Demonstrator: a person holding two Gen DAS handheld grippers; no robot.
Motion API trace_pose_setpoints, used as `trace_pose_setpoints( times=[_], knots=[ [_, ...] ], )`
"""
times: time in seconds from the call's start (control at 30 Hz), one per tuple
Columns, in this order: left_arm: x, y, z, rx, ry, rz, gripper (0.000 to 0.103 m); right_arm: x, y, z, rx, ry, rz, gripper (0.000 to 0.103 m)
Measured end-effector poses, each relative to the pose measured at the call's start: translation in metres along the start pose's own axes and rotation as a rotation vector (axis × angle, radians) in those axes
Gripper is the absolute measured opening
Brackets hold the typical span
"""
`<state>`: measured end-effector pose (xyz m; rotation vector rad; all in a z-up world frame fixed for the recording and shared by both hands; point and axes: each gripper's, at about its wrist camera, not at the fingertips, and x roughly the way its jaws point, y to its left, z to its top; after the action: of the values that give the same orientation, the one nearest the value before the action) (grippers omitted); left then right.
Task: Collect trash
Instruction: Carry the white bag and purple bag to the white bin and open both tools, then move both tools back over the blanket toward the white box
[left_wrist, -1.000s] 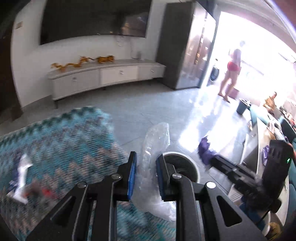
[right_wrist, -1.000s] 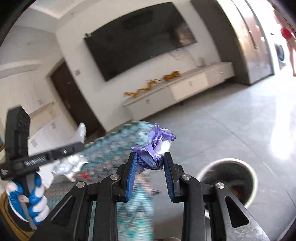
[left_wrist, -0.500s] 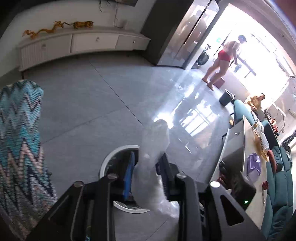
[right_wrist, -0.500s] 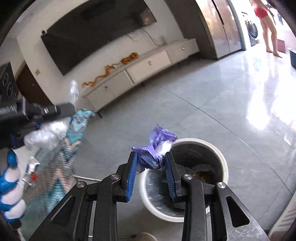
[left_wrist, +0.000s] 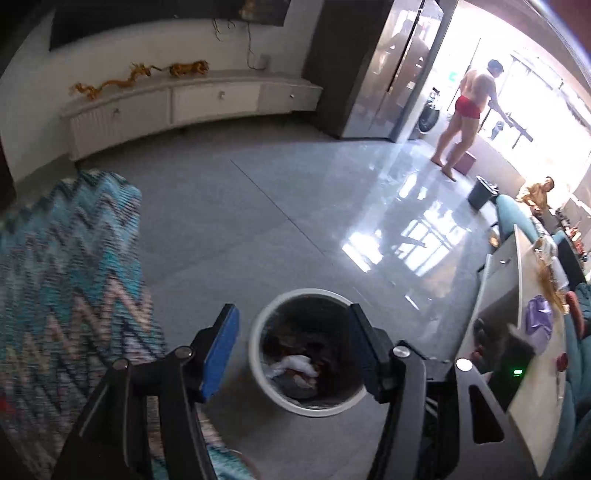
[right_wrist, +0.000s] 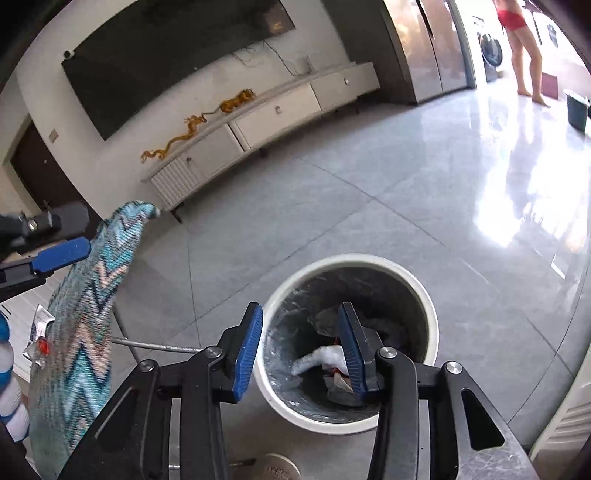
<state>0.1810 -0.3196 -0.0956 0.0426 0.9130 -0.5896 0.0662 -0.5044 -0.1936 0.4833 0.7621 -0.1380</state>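
Both wrist views look steeply down, close above the same trash bin (left_wrist: 258, 325) (right_wrist: 430, 306).

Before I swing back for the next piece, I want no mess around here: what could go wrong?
1. The right gripper hangs open at the white bin's rim; lowering or swinging sideways might tip it.
2. The zigzag cloth sits close on the left, so the left gripper may snag it.
3. A silver wrapper remains beside the cloth, easily missed.

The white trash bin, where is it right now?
The white trash bin stands on the grey floor directly below both open grippers, right of the zigzag blanket.
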Motion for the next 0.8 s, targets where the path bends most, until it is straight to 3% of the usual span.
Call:
trace_pose_setpoints(
  times=[0.27,0.4,0.53,0.8],
  knots=[
    [-0.09,0.034,-0.012,-0.001,-0.191,0.201,0.059,-0.054,0.076,0.016,-0.126,-0.118,0.025,0.057],
    [-0.141,0.06,-0.022,-0.038,-0.292,0.288,0.07,-0.083,0.12,0.019,-0.177,-0.179,0.06,0.058],
    [-0.191,0.087,-0.035,-0.072,-0.374,0.369,0.073,-0.114,0.167,0.017,-0.234,-0.24,0.108,0.072],
    [-0.279,0.136,-0.073,-0.147,-0.501,0.492,0.081,-0.164,0.24,-0.003,-0.316,-0.326,0.176,0.077]
  ],
)
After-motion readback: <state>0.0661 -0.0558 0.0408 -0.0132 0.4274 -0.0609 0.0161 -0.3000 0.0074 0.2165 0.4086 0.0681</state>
